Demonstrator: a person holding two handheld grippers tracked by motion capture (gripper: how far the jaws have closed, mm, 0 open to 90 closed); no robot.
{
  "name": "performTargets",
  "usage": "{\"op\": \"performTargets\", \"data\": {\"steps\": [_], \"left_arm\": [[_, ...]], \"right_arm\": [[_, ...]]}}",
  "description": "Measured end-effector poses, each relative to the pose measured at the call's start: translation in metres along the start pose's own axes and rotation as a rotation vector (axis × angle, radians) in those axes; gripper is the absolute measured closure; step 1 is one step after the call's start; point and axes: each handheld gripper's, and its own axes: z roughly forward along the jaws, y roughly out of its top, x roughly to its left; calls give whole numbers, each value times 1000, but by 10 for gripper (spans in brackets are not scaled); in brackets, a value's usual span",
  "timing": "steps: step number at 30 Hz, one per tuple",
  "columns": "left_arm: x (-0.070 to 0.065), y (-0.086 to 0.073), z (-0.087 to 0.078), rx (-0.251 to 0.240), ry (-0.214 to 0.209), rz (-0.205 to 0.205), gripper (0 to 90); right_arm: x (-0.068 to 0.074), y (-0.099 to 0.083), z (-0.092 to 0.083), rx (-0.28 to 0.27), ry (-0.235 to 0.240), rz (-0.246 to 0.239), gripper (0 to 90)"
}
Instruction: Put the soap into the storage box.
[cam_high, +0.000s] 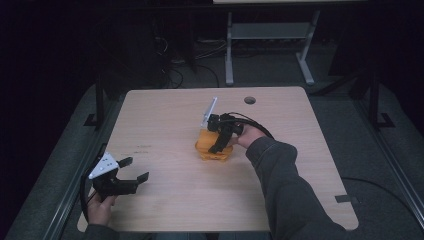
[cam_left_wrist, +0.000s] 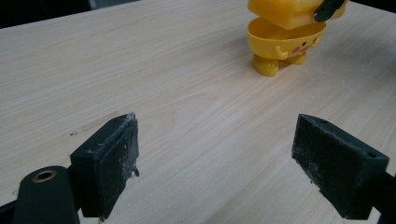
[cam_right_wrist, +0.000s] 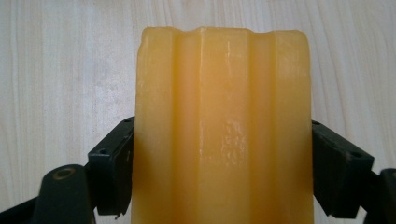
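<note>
Centrally, on the pale wooden surface (cam_high: 165, 125), a yellow toy figure (cam_high: 214, 150) is being seen standing on its two small feet, a little right of the middle. Its lower part, a rounded bowl-shaped body (cam_left_wrist: 285, 43) with stubby feet and a pink cheek mark, is being shown in the left gripper view, resting on the wood. A yellow ribbed block (cam_right_wrist: 223, 126) is being gripped from either side by the right tongs (cam_high: 216, 146), their two black pads being pressed against its flanks in the right gripper view. That block is being held directly over the bowl-shaped body, slightly tilted; whether the two pieces are touching cannot be told. The right tongs are being held by a hand (cam_high: 248, 135) in a dark grey sleeve (cam_high: 285, 185), reaching in from the lower right, with a cable looping behind the wrist.

Near the front left corner of the surface, well apart from the toy, the left tongs (cam_high: 134, 170) are being held by the other hand (cam_high: 101, 206). Their jaws are being kept wide apart, nothing being between them, and bare wood is being seen between the pads (cam_left_wrist: 112, 163). A grey three-cornered plate (cam_high: 104, 166) is being carried on top of them.
</note>
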Motion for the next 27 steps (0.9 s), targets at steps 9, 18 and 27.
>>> {"op": "performTargets", "data": {"steps": [9,18,27], "left_arm": [[0,0,0,1,-2,0,141],[0,0,0,3,-2,2,141],[-1,0,0,0,-2,1,141]], "right_arm": [[2,1,12,18,6,-14,204],[0,-2,12,-3,10,9,201],[-1,-3,10,-25,18,38,192]]}}
